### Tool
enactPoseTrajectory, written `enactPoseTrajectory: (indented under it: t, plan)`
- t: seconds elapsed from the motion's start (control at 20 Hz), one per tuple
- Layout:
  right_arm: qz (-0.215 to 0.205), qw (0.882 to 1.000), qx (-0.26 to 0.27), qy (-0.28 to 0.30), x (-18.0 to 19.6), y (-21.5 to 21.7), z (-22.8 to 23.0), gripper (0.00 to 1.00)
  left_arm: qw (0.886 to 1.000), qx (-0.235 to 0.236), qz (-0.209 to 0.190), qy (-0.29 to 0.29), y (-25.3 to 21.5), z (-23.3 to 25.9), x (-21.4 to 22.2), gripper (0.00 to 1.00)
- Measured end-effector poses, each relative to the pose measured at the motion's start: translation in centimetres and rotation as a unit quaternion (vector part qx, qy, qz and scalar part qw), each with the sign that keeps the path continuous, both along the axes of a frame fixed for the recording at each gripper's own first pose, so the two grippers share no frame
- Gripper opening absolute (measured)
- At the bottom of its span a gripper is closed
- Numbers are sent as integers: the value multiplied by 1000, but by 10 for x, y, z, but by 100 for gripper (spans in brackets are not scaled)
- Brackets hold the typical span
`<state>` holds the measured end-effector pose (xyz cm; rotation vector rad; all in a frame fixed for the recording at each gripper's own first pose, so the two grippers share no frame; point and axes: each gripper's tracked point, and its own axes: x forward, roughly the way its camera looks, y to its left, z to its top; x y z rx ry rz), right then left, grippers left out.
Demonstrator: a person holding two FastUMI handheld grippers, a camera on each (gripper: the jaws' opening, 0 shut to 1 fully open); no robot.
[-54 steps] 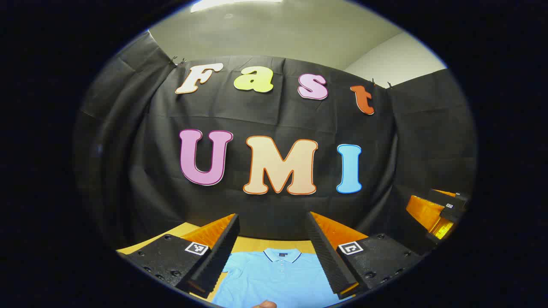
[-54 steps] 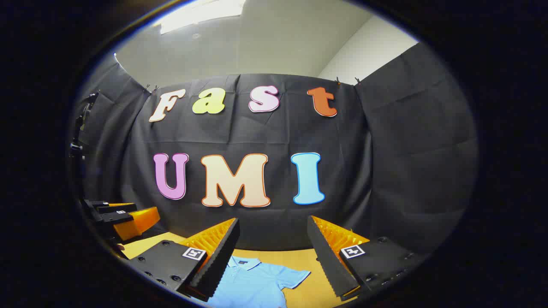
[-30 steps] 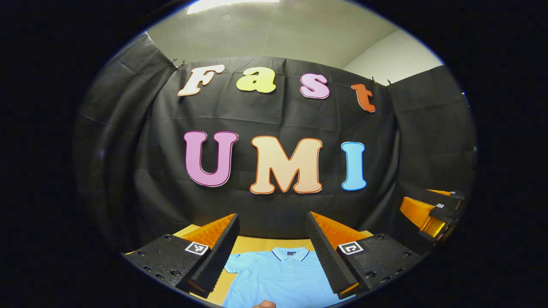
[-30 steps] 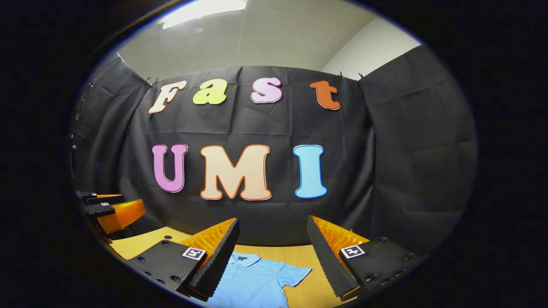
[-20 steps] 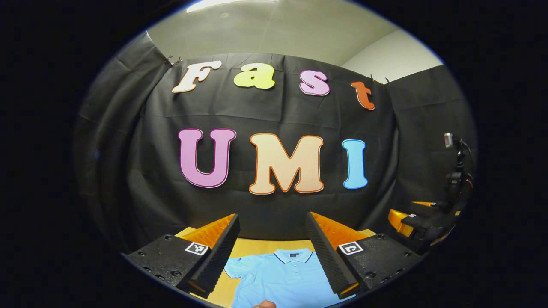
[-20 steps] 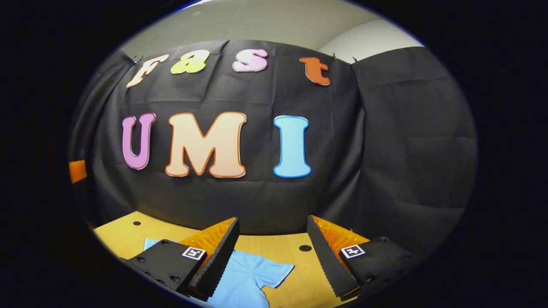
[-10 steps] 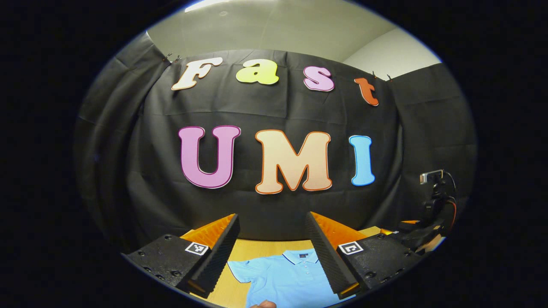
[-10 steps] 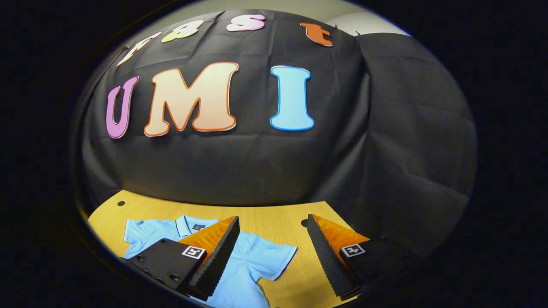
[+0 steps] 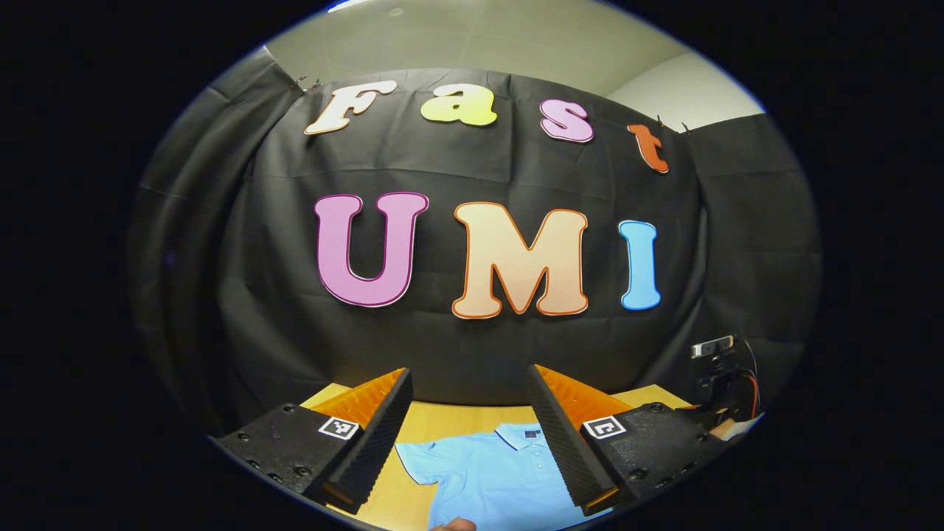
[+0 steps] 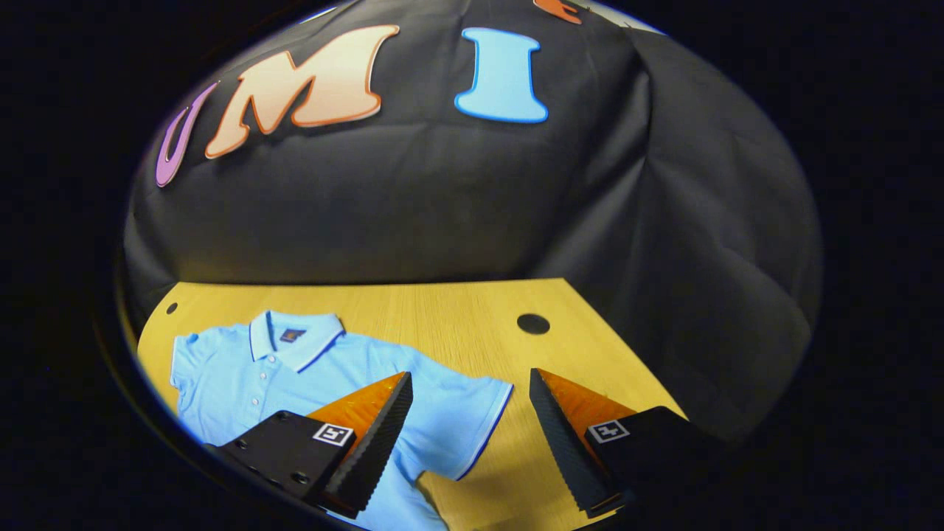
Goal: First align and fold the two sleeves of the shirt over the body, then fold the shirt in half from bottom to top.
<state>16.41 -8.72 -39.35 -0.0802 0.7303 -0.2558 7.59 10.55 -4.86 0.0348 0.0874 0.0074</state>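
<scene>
Fingers point(image 10: 376, 450) of right gripper point(image 10: 470, 442) wide apart, hold nothing, above surface point(image 10: 442, 310). Shirt point(image 10: 295, 376) lies flat on surface, collar toward wall; its sleeve point(image 10: 464, 413) reaches into gap between these fingers. Left gripper point(image 9: 468, 439) fingers point(image 9: 372, 442) also spread, empty; shirt point(image 9: 494, 476) shows below, between them, not touching.

Black cloth point(image 9: 472, 346) hangs as the booth's wall on the far side and both flanks, creased and clipped along its top edge. Above it in the left gripper view show a pale ceiling point(image 9: 472, 37) and, at the right, a white wall point(image 9: 686, 92). A light wooden table point(image 10: 442, 317) stands against the cloth, with a round hole point(image 10: 532, 323) at its far right and a smaller one point(image 10: 171, 308) at its far left
</scene>
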Motion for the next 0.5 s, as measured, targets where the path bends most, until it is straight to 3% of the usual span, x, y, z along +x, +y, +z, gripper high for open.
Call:
enactPoseTrajectory:
  t: [0.5]
  plan:
    - [-28, 996, 13, 89, -12, -14, -79, 99, 1000, 4, 19, 25, 12, -19, 13, 94]
